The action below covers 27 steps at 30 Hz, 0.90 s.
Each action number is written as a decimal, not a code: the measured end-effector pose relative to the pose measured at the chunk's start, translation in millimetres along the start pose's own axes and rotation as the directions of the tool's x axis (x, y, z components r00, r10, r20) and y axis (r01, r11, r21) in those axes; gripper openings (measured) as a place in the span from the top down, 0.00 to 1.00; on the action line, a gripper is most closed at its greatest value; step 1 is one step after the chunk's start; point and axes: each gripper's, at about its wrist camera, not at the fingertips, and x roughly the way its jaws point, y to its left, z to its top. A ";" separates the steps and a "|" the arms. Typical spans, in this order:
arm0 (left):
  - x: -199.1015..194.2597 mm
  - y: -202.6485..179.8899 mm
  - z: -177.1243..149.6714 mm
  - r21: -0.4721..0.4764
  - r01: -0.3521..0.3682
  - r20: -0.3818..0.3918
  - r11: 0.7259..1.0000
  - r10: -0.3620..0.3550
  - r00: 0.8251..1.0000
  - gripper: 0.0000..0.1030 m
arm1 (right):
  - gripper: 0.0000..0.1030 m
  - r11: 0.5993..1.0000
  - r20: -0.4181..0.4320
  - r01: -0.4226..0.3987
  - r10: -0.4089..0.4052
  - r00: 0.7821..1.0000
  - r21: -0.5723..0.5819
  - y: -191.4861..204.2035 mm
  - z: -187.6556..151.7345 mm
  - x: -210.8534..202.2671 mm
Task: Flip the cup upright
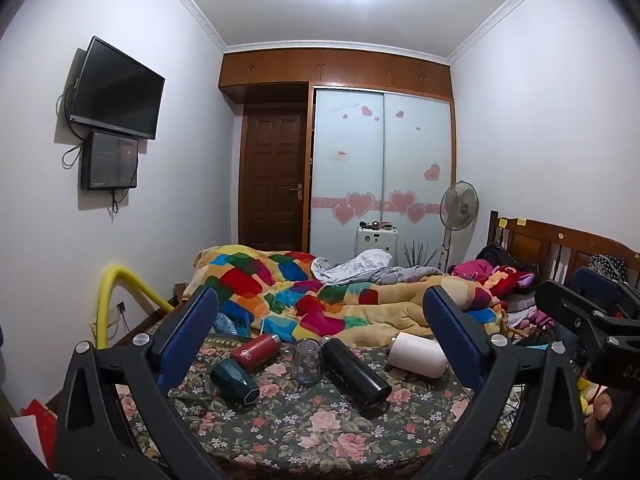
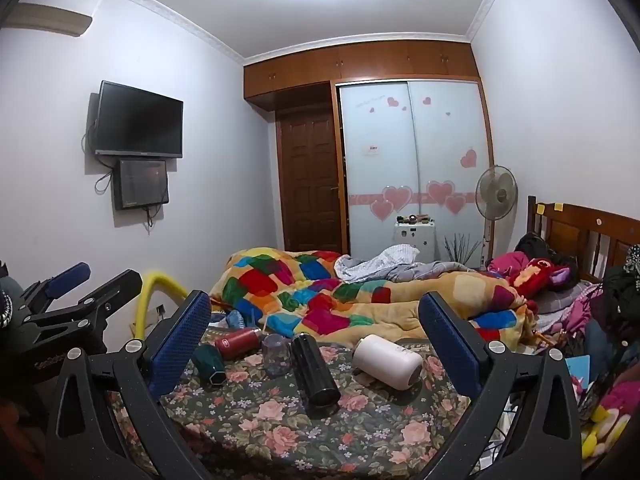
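Observation:
Several cups lie on the floral bedsheet point(image 1: 304, 432). A dark green cup point(image 1: 234, 378) point(image 2: 210, 362), a red flask point(image 1: 256, 352) point(image 2: 237, 342), a black flask point(image 1: 356, 374) point(image 2: 314, 370) and a white cup point(image 1: 418, 354) point(image 2: 386, 361) lie on their sides. A clear glass cup point(image 1: 306, 361) point(image 2: 276, 355) stands between them. My left gripper point(image 1: 320, 312) is open and empty, held back from the cups. My right gripper point(image 2: 316, 312) is open and empty, also short of them. The right gripper shows at the left wrist view's right edge point(image 1: 592, 312).
A patchwork quilt point(image 1: 304, 292) is bunched up behind the cups. Clothes and plush toys point(image 1: 508, 280) pile by the wooden headboard point(image 1: 560, 244). A yellow tube point(image 1: 116, 296) curves at the bed's left side. A fan point(image 1: 458, 208), wardrobe and door stand at the back.

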 end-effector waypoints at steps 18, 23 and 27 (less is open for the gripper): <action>1.4 -0.2 -0.4 0.001 -0.004 0.008 1.000 0.004 1.000 0.00 | 0.00 1.000 -0.002 -0.002 0.002 1.000 -0.002 0.8 -0.1 0.8; 0.9 -1.0 1.6 0.001 -0.004 0.008 1.000 0.004 1.000 0.00 | 0.00 1.000 -0.003 -0.002 0.002 1.000 -0.004 1.3 0.2 1.0; 0.7 -1.0 1.8 0.000 -0.003 0.009 1.000 0.003 1.000 0.00 | 0.00 1.000 -0.004 -0.002 0.002 1.000 -0.004 1.3 0.5 1.3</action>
